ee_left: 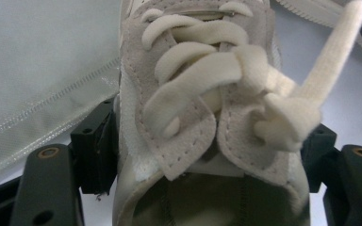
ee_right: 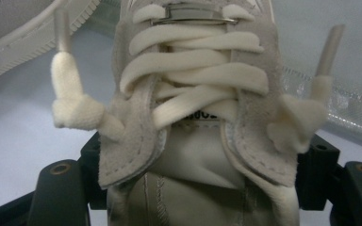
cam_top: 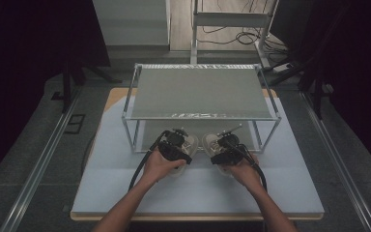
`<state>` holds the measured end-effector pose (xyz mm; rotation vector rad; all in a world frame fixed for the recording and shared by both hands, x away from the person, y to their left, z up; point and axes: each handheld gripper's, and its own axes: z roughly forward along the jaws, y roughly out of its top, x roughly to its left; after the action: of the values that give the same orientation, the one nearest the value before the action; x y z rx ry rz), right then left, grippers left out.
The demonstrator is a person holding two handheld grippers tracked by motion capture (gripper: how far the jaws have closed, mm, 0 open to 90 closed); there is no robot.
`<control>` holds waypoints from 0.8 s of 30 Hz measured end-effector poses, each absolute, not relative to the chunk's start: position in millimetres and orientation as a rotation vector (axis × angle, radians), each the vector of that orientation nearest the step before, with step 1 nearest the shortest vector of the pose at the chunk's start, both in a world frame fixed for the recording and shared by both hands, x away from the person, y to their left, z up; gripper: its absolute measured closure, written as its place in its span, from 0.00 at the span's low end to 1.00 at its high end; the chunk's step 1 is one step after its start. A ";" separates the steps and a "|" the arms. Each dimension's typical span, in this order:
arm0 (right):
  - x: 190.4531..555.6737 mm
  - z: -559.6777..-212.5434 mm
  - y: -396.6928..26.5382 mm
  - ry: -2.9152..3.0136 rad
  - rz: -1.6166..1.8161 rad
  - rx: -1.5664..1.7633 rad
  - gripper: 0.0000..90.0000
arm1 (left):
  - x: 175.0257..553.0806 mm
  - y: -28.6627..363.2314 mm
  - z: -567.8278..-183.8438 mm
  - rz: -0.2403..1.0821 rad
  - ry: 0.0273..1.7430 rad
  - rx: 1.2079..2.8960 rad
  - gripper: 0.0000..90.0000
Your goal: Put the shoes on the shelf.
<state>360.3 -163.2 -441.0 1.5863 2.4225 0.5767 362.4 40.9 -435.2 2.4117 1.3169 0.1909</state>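
Left tool (cam_top: 179, 141) jaws pinch the collar of the left shoe (ee_left: 207, 117) from both sides. Right tool (cam_top: 224, 146) jaws clamp the right shoe (ee_right: 193, 117) likewise. Both shoes sit side by side on the table (cam_top: 270, 188), just ahead of the hands, under the front edge of a metal-framed shelf (cam_top: 198, 92).

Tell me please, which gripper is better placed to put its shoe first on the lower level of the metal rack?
Neither clearly. The left gripper and right gripper each clamp one cream shoe, left shoe, right shoe, side by side before the rack. Perhaps left, being slightly nearer the opening.
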 end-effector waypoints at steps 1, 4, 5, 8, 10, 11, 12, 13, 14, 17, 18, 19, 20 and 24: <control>360.8 -441.2 -162.9 2.421 0.572 1.590 0.31 | 363.5 39.2 -435.7 0.196 1.322 2.404 0.29; 362.6 -442.4 -161.9 2.415 0.544 1.578 0.31 | 364.8 36.6 -435.1 0.210 1.325 2.405 0.29; 362.6 -442.4 -161.9 2.415 0.544 1.578 0.31 | 364.7 34.4 -433.5 0.212 1.334 2.420 0.29; 366.7 -445.3 -160.0 2.404 0.566 1.529 0.31 | 367.9 29.1 -430.5 0.237 1.317 2.440 0.29; 367.3 -445.3 -158.4 2.396 0.564 1.537 0.31 | 369.3 26.5 -430.9 0.257 1.314 2.449 0.29; 367.8 -445.3 -158.7 2.395 0.542 1.528 0.31 | 370.0 25.3 -431.7 0.255 1.326 2.439 0.29; 367.9 -445.4 -157.2 2.393 0.556 1.538 0.31 | 371.2 25.1 -432.4 0.253 1.328 2.440 0.29; 368.0 -445.2 -156.8 2.390 0.558 1.542 0.30 | 372.0 25.0 -433.0 0.250 1.334 2.438 0.29; 368.0 -445.1 -156.6 2.389 0.560 1.543 0.30 | 372.9 25.3 -433.3 0.250 1.338 2.442 0.29; 368.3 -444.2 -156.9 2.381 0.541 1.533 0.30 | 376.7 26.6 -435.3 0.242 1.350 2.457 0.29; 368.3 -444.2 -156.9 2.381 0.541 1.533 0.30 | 376.7 26.6 -435.3 0.242 1.350 2.457 0.29; 368.8 -443.1 -153.8 2.365 0.558 1.551 0.30 | 380.6 28.5 -437.0 0.226 1.337 2.465 0.29; 368.8 -443.1 -153.8 2.365 0.558 1.551 0.30 | 380.6 28.5 -437.0 0.226 1.337 2.465 0.29; 370.5 -442.3 -150.9 2.358 0.560 1.548 0.30 | 379.6 24.1 -438.8 0.183 1.465 2.362 0.29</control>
<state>370.5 -150.9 -442.3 1.5478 2.3581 0.5596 379.6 24.1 -438.8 2.3621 1.4650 0.1835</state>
